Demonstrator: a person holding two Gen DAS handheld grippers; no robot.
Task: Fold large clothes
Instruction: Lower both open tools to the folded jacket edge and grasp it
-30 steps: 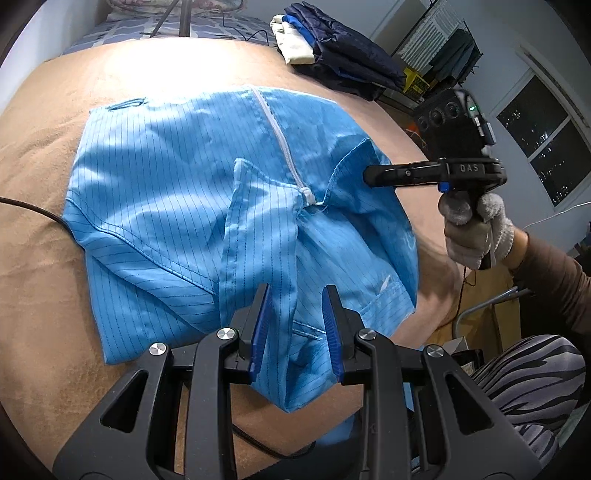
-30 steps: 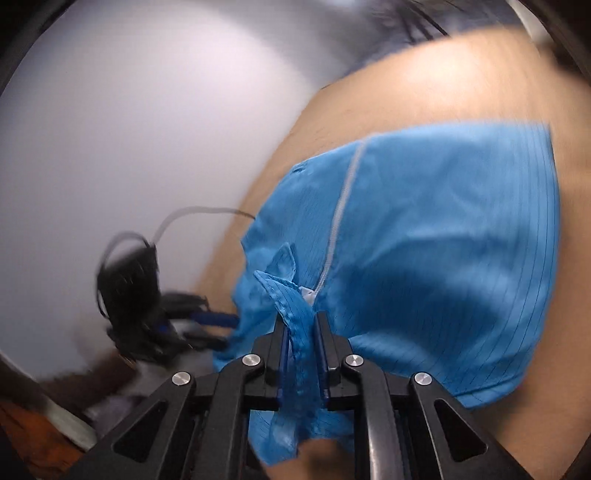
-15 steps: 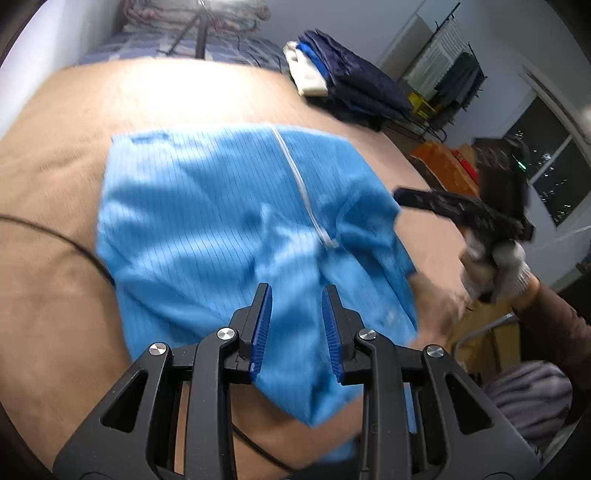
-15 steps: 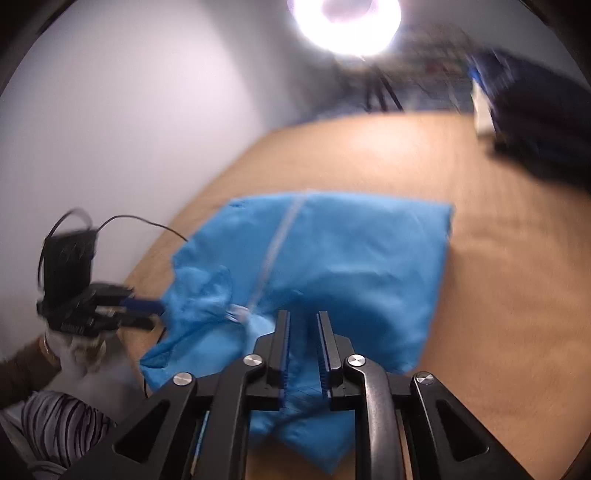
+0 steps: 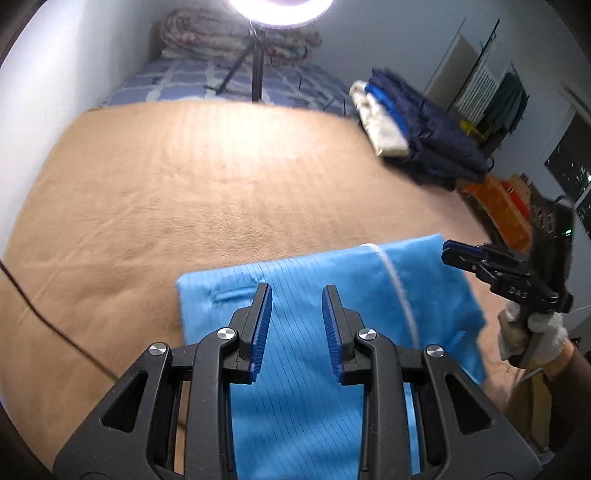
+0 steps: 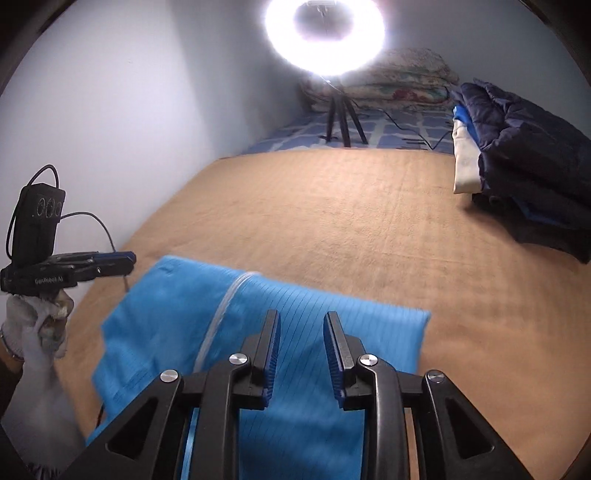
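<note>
Both tools are hovering w/ nothing between pads, left tool (image 5: 297,328) gaping, right tool (image 6: 302,349) opening, over light-blue pinstriped zip garment (image 5: 314,295) lying folded on tan-blanketed bed (image 5: 221,184).

Ring light (image 6: 325,35) blazes at twelve o'clock in both views, blown out to pure white, its glare washing over the wall (image 6: 110,110) at ten o'clock. The blanket (image 5: 221,177) glows brightest up the middle and dims toward the rim. Fisheye bends every edge, with dark vignette in the corners. The blue garment (image 5: 306,280) smears with motion blur along its far edge, and the clothes pile (image 5: 417,136) at two o'clock is soft too. Nearer fingers (image 5: 260,328) stay crisp, throwing faint shadow on the cloth beneath.
</note>
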